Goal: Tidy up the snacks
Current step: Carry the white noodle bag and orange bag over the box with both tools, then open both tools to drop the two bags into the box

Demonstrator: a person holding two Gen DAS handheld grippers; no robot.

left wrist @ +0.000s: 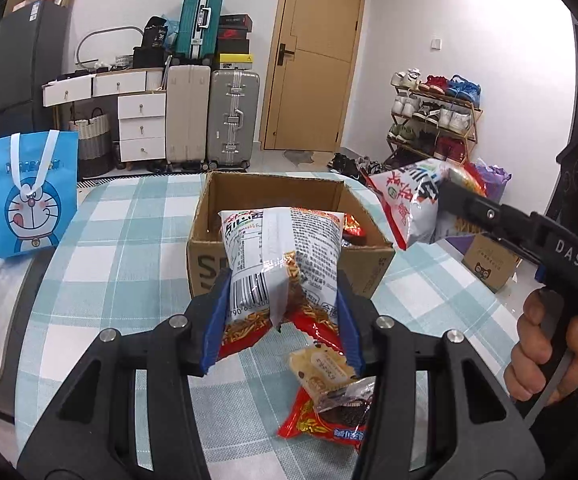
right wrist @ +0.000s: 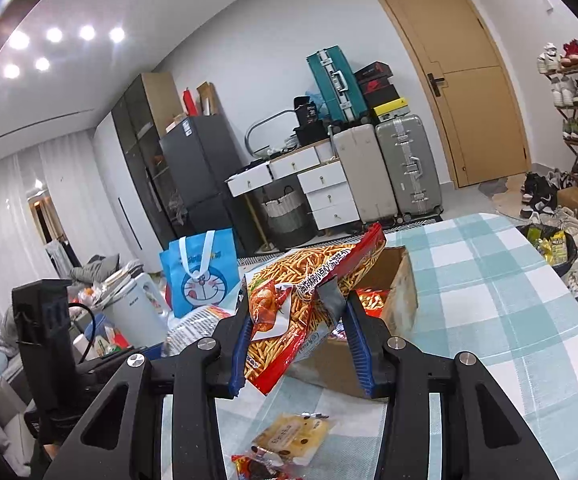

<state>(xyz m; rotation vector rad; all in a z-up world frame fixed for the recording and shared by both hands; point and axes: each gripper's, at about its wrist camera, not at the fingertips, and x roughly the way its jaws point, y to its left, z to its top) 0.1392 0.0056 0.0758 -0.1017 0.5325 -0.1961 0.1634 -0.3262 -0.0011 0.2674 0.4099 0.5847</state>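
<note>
Each tool was clamped on a noodle-snack bag: the left tool (left wrist: 285,312) held one bag (left wrist: 285,256) before the cardboard box (left wrist: 289,240), the right tool (right wrist: 297,332) another (right wrist: 309,292) beside it. Next, both likely needed lowering inside.

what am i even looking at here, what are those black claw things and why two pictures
No robot here: a person holds a hand-operated two-finger gripper in each hand, each with a fisheye camera looking along its fingers. One picture comes from the left gripper, the other from the right gripper. Each is shut on a snack bag: the left holds a stick snack bag, the right a similar red bag. Ahead stands an open cardboard box on a checked tablecloth. A small cookie packet and a red packet lie loose on the cloth.
</note>
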